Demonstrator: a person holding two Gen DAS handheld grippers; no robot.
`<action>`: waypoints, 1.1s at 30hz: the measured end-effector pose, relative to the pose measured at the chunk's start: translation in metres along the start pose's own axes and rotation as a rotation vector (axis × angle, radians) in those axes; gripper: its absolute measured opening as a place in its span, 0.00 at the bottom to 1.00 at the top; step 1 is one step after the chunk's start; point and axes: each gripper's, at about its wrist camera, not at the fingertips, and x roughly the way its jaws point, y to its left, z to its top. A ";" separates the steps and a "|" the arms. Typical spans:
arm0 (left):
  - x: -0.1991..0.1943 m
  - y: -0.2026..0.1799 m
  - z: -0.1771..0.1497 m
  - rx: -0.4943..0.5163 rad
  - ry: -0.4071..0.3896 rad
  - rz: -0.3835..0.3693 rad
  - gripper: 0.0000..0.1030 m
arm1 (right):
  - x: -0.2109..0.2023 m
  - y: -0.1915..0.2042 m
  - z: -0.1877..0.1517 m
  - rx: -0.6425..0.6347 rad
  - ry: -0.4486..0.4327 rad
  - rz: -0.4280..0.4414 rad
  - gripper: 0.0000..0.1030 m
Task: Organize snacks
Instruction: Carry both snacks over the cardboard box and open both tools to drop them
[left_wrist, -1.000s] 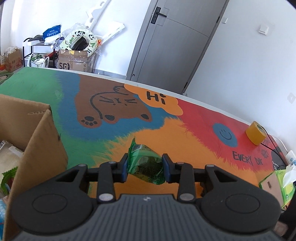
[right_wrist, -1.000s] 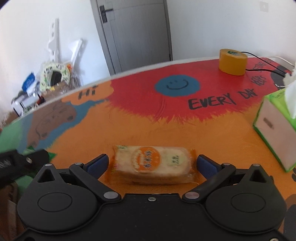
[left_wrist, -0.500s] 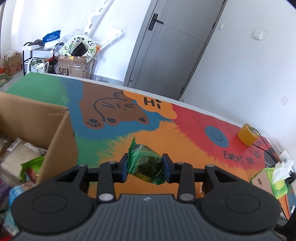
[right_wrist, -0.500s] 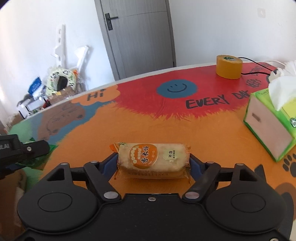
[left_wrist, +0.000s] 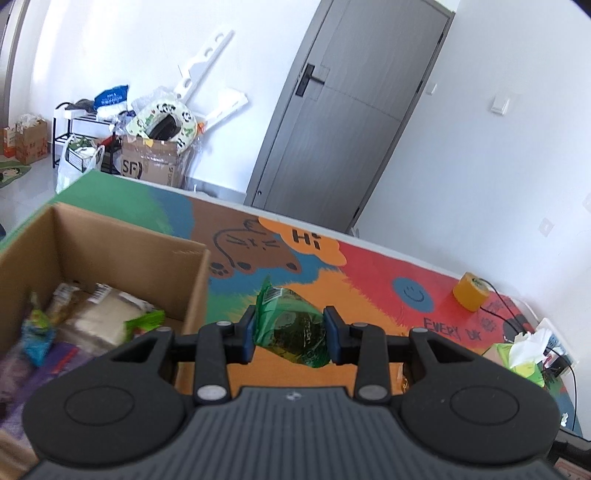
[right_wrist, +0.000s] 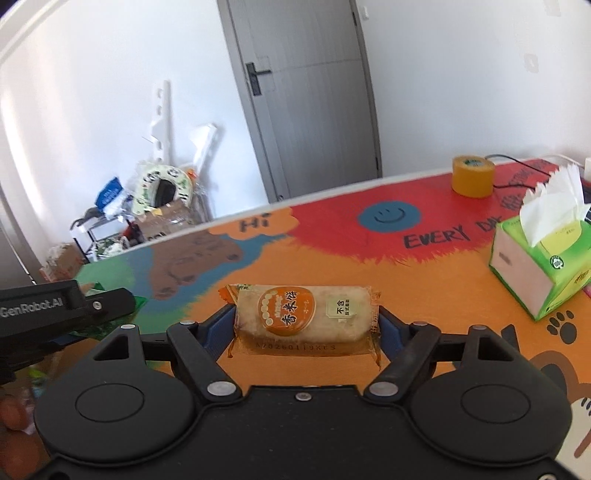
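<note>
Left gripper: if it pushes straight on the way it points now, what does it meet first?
Probably the bare tabletop, just right of the cardboard box; depth is unclear. The left gripper carries a green snack packet.

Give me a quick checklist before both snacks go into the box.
1. Left hand-held gripper shut on the green packet: ok.
2. Right hand-held gripper shut on the rice cake; its jaws have just been closing, pads now at both ends: ok.
3. Box open on top: ok.
4. Room left in the box: cannot tell; snacks already lie on its floor, the view is blurred.
5. Green packet over the box opening: not ok, it is beside the near wall, over the mat.
6. Tissue box and tape roll away from both snacks: ok.
</note>
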 end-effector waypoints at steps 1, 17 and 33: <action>-0.005 0.002 0.001 -0.003 -0.007 0.000 0.35 | -0.004 0.004 0.000 -0.004 -0.007 0.008 0.75; -0.072 0.065 0.010 -0.066 -0.098 0.049 0.35 | -0.042 0.075 -0.007 -0.084 -0.058 0.147 0.75; -0.079 0.127 0.016 -0.119 -0.060 0.060 0.45 | -0.043 0.126 -0.015 -0.140 -0.050 0.184 0.75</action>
